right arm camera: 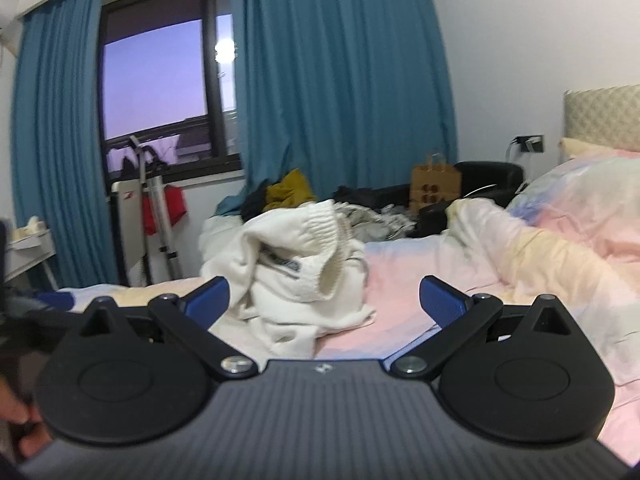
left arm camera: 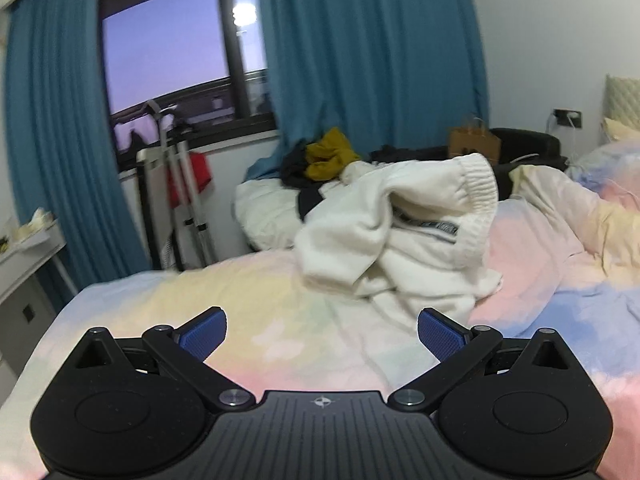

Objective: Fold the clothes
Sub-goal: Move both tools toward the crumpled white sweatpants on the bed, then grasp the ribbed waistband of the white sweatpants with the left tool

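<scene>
From my left wrist, the white sweater [left arm camera: 400, 232] lies crumpled on the bed [left arm camera: 248, 320], ahead and a little right; it looks thick, soft and floppy, light enough to lift, and I judge its ribbed hem [left arm camera: 476, 184] the firmest place to pinch; my left hand-held gripper [left arm camera: 322, 332] hovers low over the sheet, fingers spread wide, holding nothing. From my right wrist, the sweater [right arm camera: 296, 276] sits just ahead between the fingers; my right hand-held gripper [right arm camera: 324, 300] is level, spread apart and empty too.

Blue curtains [left arm camera: 360, 52] hang beside a dark window [left arm camera: 176, 60] with purple evening sky. The wall [left arm camera: 560, 32] is white.
</scene>
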A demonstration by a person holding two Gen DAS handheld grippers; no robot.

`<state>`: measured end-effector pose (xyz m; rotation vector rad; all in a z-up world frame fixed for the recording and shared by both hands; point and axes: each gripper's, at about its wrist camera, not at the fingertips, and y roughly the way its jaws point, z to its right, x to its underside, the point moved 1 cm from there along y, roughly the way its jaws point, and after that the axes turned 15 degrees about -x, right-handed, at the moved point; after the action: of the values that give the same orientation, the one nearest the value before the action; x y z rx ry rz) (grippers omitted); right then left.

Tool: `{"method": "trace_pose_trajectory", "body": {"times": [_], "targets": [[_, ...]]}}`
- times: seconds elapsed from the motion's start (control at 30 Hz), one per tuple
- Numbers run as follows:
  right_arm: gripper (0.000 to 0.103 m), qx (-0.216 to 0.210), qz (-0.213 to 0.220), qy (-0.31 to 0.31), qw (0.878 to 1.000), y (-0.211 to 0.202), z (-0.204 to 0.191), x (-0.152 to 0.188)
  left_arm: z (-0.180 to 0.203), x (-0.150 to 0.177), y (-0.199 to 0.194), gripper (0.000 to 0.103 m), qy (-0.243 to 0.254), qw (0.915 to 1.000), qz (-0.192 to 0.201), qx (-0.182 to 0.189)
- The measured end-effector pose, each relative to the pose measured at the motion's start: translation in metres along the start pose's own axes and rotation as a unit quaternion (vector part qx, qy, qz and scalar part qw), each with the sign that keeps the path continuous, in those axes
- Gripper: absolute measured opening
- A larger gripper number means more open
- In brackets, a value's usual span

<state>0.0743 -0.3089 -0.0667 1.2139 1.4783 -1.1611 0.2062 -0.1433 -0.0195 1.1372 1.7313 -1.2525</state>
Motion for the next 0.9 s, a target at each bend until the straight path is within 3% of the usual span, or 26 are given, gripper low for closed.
{"method": "trace_pose_trajectory", "body": {"times": [0.13,0.23,0.47,0.6,0.73,0.87,0.9], "targets": [[0.103,0.013,-0.001,0.018,1.000,0.003,0.012,0.004,0.041,-0.031,0.027,0.103,0.025,0.9990,0.029,0.021],[0.103,0.022,0.000,0.047,0.999,0.002,0.022,0.009,0.083,-0.059,0.043,0.103,0.057,0.9954,0.072,0.029],[0.103,0.050,0.004,0.082,0.995,0.009,0.047,0.021,0.198,-0.099,0.105,0.103,0.128,0.9862,0.103,-0.019],[0.103,0.066,-0.024,0.101,0.992,0.025,0.061,0.037,0.249,-0.105,0.153,0.103,0.155,0.9807,0.085,-0.085],[0.103,0.051,-0.037,0.132,0.989,0.036,0.067,0.046,0.284,-0.103,0.196,0.103,0.177,0.9723,0.058,-0.142],[0.103,0.049,-0.048,0.132,0.989,0.044,0.068,0.056,0.291,-0.103,0.227,0.102,0.148,0.9790,0.017,-0.139],[0.103,0.049,-0.052,0.134,0.988,0.045,0.069,0.058,0.290,-0.104,0.230,0.096,0.133,0.9816,0.017,-0.135]]}}
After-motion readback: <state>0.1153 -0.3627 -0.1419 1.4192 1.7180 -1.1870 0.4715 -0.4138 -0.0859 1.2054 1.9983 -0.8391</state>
